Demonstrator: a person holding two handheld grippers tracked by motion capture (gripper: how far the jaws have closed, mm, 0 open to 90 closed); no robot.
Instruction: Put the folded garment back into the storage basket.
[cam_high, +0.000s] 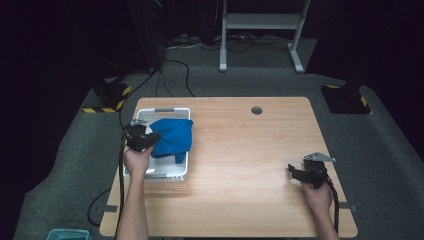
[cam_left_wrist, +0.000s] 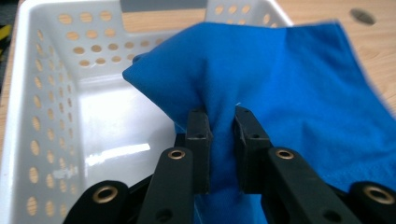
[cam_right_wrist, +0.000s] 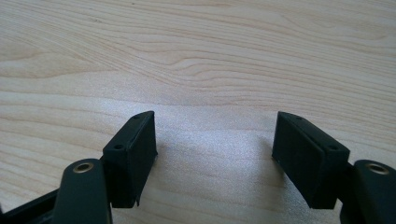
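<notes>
The left gripper (cam_left_wrist: 219, 140) pinched a fold of the one blue cotton cloth (cam_left_wrist: 280, 93), which hung over the right side of the single white perforated plastic basket (cam_left_wrist: 42, 93) at the table's left. Lowering it centrally before letting go would likely keep the fabric inside. The right gripper (cam_right_wrist: 212, 154), jaws spread and empty, rested near the wooden table's (cam_right_wrist: 196, 56) right edge.

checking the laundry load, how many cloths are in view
1: a blue cloth draped over the white basket at the table's left, pinched in the left gripper. Others could lie hidden beneath it.
</notes>
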